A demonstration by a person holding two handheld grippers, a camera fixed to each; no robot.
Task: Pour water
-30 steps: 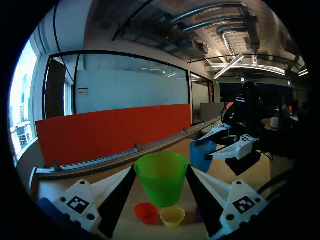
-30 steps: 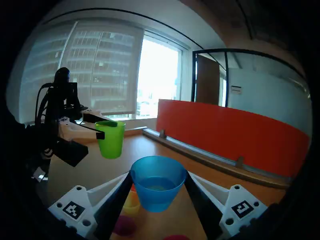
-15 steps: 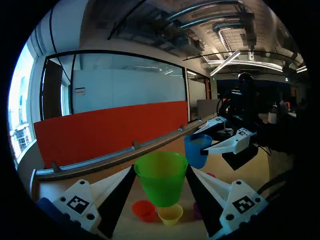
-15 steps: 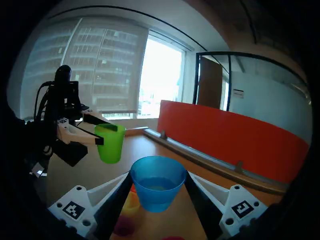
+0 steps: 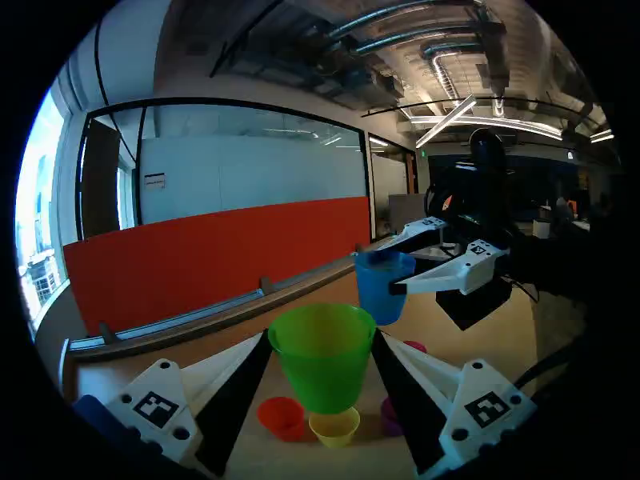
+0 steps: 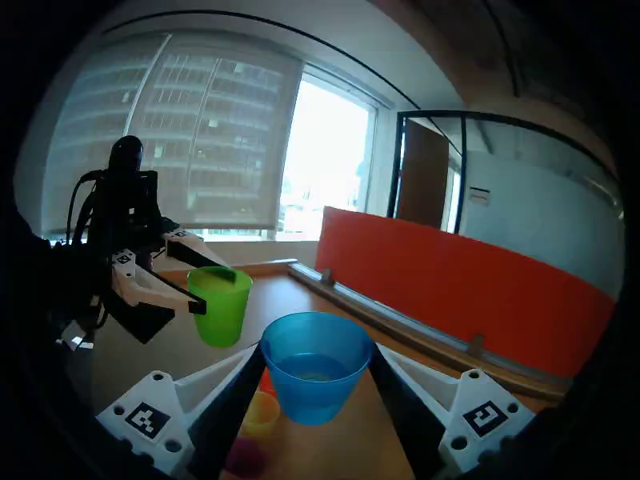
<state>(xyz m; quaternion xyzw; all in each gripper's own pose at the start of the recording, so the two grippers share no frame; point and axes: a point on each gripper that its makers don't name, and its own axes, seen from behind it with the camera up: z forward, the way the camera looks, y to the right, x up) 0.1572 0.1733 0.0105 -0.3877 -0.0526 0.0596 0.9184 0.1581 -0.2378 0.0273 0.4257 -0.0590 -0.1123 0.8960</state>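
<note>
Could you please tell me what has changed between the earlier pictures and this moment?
In the left gripper view, the blue cup, held by the right gripper, has moved up and left, nearer the green cup; in the right gripper view the green cup sits lower. Unchanged: the left gripper stays shut on the green cup, the right on the blue; both cups upright, water still in the blue one.

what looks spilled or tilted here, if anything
Nothing stands out. The blue cup sits upright in the right claw with its water level, the green cup is upright in the left claw, and the table shows no puddle. The small yellow cup below stands upright too.
</note>
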